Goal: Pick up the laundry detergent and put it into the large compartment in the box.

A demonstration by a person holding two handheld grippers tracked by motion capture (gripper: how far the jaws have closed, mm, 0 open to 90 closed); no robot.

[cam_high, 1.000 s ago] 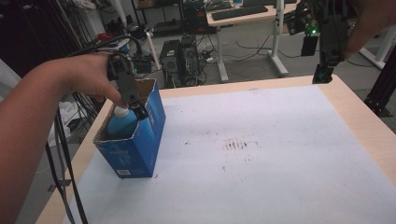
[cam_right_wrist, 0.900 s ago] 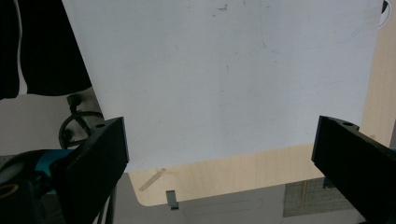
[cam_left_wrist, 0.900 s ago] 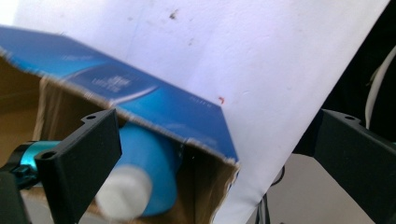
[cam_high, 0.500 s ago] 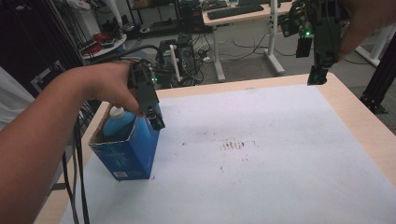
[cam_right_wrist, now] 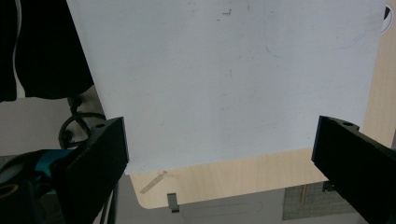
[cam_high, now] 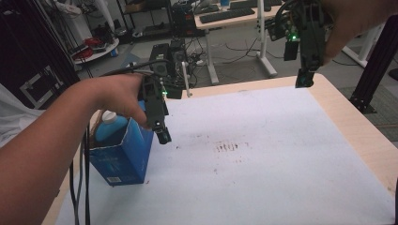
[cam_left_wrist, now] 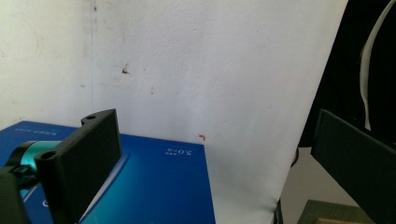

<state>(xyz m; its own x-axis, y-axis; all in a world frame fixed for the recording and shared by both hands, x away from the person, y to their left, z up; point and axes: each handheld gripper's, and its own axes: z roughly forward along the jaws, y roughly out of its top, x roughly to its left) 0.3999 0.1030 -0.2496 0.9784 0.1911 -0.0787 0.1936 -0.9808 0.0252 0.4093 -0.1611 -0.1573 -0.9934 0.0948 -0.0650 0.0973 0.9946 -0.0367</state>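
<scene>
Left tongs (cam_high: 163, 136) wide, empty, beside open blue cardboard box (cam_high: 123, 157); right tongs (cam_high: 303, 79) wide, above tabletop (cam_high: 281, 154) corner.

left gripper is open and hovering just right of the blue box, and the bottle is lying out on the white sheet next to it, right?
Not quite: the bottle stands inside the blue box, not on the white sheet, as the high view shows. The rest holds: the left gripper hovers open just right of the box.

Both grippers are black: the left gripper (cam_high: 163, 136) has flat slab jaws with screw holes, a teal part at its base and black cables trailing; the right gripper (cam_high: 304, 80) carries a green light
</scene>
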